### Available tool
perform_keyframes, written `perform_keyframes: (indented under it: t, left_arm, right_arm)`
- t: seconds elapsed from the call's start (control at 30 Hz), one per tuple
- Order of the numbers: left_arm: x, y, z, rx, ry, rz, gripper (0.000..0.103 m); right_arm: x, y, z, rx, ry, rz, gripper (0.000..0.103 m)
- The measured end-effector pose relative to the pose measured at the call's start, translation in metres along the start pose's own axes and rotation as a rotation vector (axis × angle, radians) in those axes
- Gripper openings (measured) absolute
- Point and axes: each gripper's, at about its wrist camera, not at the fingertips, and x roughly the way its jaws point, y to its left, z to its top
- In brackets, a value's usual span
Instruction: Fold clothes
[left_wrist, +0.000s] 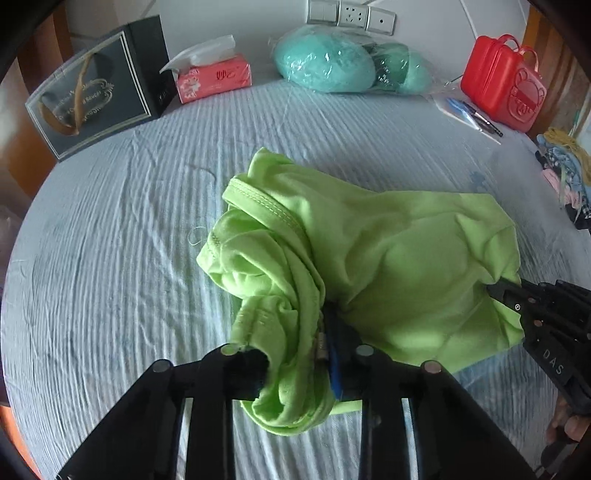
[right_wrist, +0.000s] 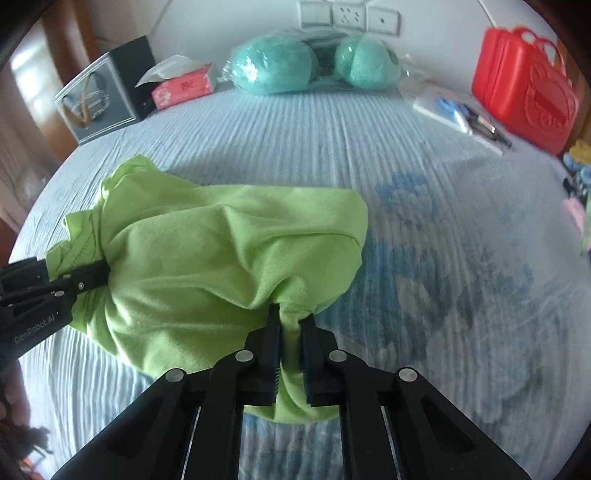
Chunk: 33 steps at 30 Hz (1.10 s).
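Observation:
A lime green garment (left_wrist: 388, 266) lies bunched on the pale blue bedsheet (left_wrist: 110, 229). My left gripper (left_wrist: 314, 332) is shut on a gathered fold at its near left side; cloth drapes over and hides the fingertips. My right gripper (right_wrist: 291, 317) is shut on a fold at the garment's (right_wrist: 207, 258) near right edge, cloth pinched between the pads. The right gripper also shows at the right edge of the left wrist view (left_wrist: 495, 290), and the left gripper at the left edge of the right wrist view (right_wrist: 99, 275).
Along the wall stand a black gift box (left_wrist: 99, 88), a pink tissue pack (left_wrist: 214, 77), bagged teal plush items (left_wrist: 343, 62) and a red plastic case (left_wrist: 506, 81). Pens in a plastic sleeve (left_wrist: 472, 114) lie near the case. A pile of clothes (left_wrist: 565, 173) sits at the right edge.

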Motion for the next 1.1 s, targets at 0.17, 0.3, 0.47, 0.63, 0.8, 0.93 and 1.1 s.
perform_keyframes:
  t: [0.17, 0.3, 0.47, 0.63, 0.8, 0.93, 1.1]
  left_arm:
    - [-0.04, -0.013, 0.003, 0.014, -0.058, -0.029, 0.025]
    - [-0.069, -0.034, 0.005, 0.032, -0.089, -0.058, 0.025]
    - [-0.086, -0.068, 0.003, 0.054, -0.114, -0.082, 0.025]
    - [-0.097, -0.104, 0.001, 0.1, -0.138, -0.126, 0.025]
    - [-0.107, -0.146, 0.002, 0.191, -0.155, -0.205, 0.025]
    - [-0.109, -0.179, 0.002, 0.24, -0.145, -0.292, 0.025]
    - [-0.112, -0.223, 0.002, 0.296, -0.134, -0.355, 0.025]
  right_arm:
    - [-0.04, -0.004, -0.004, -0.013, -0.073, 0.018, 0.008]
    - [-0.069, -0.015, -0.008, -0.016, -0.121, 0.024, 0.008]
    - [-0.1, -0.046, -0.018, 0.0, -0.166, 0.01, 0.008]
    - [-0.129, -0.074, -0.029, 0.007, -0.197, -0.018, 0.008]
    - [-0.156, -0.101, -0.049, 0.053, -0.205, -0.12, 0.008]
    - [-0.173, -0.126, -0.069, 0.137, -0.182, -0.184, 0.008]
    - [-0.199, -0.163, -0.092, 0.214, -0.182, -0.254, 0.008]
